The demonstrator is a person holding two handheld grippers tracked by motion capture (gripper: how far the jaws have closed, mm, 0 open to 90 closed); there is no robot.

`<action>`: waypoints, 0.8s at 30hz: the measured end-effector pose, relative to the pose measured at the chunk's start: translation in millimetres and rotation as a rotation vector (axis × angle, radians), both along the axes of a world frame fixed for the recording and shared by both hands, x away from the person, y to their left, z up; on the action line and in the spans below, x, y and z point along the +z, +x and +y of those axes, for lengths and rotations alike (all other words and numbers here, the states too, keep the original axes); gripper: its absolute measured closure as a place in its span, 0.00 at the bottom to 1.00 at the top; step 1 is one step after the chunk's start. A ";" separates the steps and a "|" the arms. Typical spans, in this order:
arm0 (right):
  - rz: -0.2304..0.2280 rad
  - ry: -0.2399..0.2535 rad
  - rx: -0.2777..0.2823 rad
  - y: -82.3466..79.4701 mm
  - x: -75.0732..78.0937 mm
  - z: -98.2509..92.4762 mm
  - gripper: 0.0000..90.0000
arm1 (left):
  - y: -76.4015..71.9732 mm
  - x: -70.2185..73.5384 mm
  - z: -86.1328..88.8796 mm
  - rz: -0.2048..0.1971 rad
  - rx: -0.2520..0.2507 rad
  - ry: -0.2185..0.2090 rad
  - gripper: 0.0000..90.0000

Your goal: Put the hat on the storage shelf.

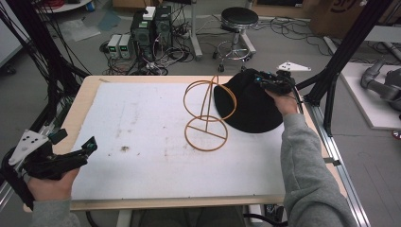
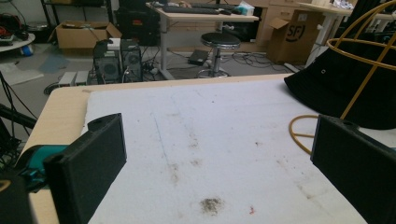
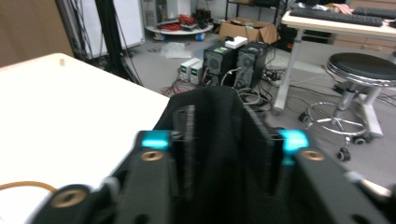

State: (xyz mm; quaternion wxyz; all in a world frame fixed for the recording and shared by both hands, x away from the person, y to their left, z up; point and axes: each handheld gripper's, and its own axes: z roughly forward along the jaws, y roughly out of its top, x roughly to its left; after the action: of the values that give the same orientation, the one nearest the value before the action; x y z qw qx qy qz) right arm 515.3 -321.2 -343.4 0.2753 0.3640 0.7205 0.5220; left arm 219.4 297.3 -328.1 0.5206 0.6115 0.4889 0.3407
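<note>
A black hat [image 1: 246, 106] lies at the back right of the white mat [image 1: 142, 127], right beside a yellow wire stand [image 1: 206, 118] whose upper ring overlaps the brim. At the hat's far right edge my right gripper [image 1: 259, 79] is shut on its fabric. In the right gripper view the black cloth [image 3: 215, 112] is bunched between the two jaws of this gripper [image 3: 224, 140]. My left gripper [image 1: 90, 146] rests open at the table's front left. Nothing sits between the jaws of the left gripper [image 2: 215, 135], and beyond them are the hat [image 2: 345, 88] and the stand [image 2: 369, 51].
The mat has a few dirt marks [image 1: 125, 148] near its middle. A black frame post [image 1: 340, 56] rises at the table's right edge. Behind the table stand a stool [image 1: 239, 19] and computer towers [image 1: 151, 28] among cables on the floor.
</note>
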 end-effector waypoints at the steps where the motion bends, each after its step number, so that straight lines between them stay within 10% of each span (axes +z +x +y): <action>1: 0.000 -0.007 -0.007 0.0 0.1 -0.1 0.85 | -0.1 -0.1 0.2 0.001 0.001 0.001 0.04; 13: -0.018 -0.041 -0.005 -8.4 10.4 -2.6 0.98 | 0.1 -1.4 2.7 0.005 0.007 -0.003 0.04; 24: -0.092 0.003 -0.027 -40.8 53.4 -23.5 0.98 | -0.9 -2.4 3.5 -0.007 0.020 0.001 0.04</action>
State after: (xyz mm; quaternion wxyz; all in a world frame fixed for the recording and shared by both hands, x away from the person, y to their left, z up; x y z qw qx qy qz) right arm 474.5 -344.8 -290.0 0.3149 0.3498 0.7014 0.5353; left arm 218.6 300.8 -330.5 0.5188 0.6055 0.4928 0.3483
